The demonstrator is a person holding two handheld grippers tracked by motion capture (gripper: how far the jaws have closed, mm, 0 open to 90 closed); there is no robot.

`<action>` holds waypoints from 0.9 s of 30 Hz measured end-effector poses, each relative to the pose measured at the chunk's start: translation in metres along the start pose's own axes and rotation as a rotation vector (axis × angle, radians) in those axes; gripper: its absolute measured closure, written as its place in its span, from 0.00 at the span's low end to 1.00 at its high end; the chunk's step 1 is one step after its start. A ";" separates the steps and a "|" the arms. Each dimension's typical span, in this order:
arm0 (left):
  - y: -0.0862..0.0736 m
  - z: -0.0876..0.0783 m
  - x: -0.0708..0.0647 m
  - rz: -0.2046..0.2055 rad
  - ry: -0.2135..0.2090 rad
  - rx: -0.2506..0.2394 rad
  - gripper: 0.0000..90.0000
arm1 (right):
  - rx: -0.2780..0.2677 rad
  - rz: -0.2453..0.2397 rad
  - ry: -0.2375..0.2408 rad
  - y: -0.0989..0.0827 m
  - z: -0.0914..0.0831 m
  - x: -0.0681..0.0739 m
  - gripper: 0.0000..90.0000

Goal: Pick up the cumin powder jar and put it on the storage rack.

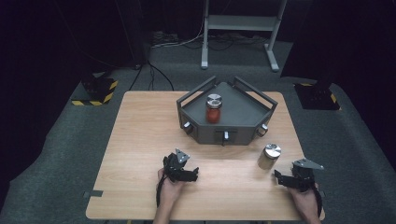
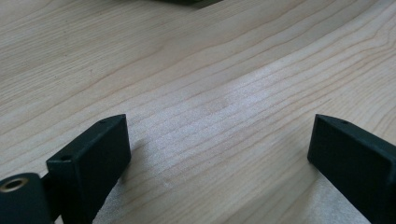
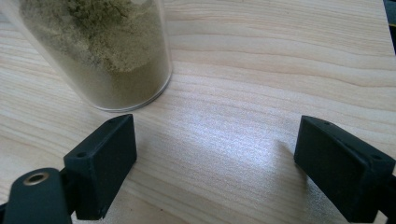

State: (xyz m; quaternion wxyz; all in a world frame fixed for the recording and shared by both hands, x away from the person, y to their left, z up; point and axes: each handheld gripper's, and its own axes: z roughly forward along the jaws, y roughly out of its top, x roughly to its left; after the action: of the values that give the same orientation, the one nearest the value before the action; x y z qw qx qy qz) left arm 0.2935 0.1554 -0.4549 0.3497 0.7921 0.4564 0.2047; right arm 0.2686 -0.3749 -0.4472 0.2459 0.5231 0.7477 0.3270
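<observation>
Inside grey tray (image 1: 247,119): red-filled jar (image 1: 213,109). Just outside tray's near right corner: jar of tan powder (image 1: 269,156). Left gripper (image 1: 190,174), right gripper (image 1: 279,178): both released, grasping nothing.

One camera looks down from above the near edge; two ride low, close to the table (image 1: 140,121), which all share.

Tan-powder jar (image 1: 269,157), steel lid, upright on table.
</observation>
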 end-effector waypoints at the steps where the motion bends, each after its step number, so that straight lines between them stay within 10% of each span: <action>1: 0.000 0.000 0.000 0.000 0.000 0.000 0.07 | 0.000 0.000 0.000 0.000 0.000 0.000 0.14; 27: 0.000 -0.001 -0.001 -0.012 0.003 0.002 0.08 | 0.007 -0.006 0.009 0.001 0.000 -0.001 0.11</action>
State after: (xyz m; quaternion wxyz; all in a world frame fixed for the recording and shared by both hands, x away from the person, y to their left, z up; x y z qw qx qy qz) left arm 0.2923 0.1549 -0.4544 0.3495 0.7893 0.4621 0.2033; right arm 0.2701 -0.3757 -0.4464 0.2416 0.5202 0.7514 0.3261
